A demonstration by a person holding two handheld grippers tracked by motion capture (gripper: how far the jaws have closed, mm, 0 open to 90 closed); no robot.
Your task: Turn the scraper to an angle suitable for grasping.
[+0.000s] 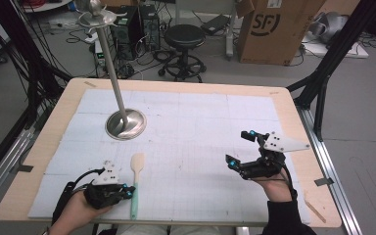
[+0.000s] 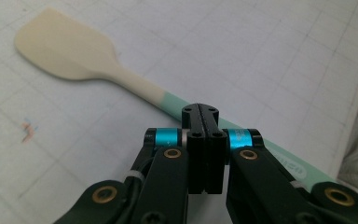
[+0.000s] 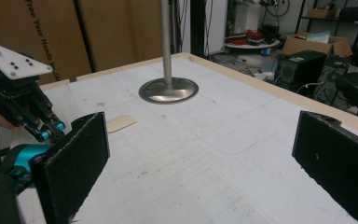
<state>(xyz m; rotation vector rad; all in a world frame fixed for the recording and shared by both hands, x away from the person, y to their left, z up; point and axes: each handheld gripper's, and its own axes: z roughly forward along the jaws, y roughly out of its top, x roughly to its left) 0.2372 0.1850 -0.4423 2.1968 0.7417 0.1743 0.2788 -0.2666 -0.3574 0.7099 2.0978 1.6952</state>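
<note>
A spatula (image 1: 136,172) with a cream blade and a teal handle lies flat on the white mat, near the table's front left. My left gripper (image 1: 127,189) rests just left of the handle, and its jaws are pressed together with nothing between them. In the left gripper view the shut tips (image 2: 200,113) sit over the handle of the spatula (image 2: 70,53), which runs on under them. The right gripper view shows the blade (image 3: 121,123) and the left gripper (image 3: 46,130) beyond its own jaws. My right gripper (image 1: 239,148) hovers at the right with its jaws wide apart and empty (image 3: 200,163).
A metal pole on a round base (image 1: 125,124) stands at the back left of the mat (image 3: 168,89). The table's wooden rim (image 1: 293,105) frames the mat. Behind the table are a black stool (image 1: 184,36) and a cardboard box (image 1: 274,29).
</note>
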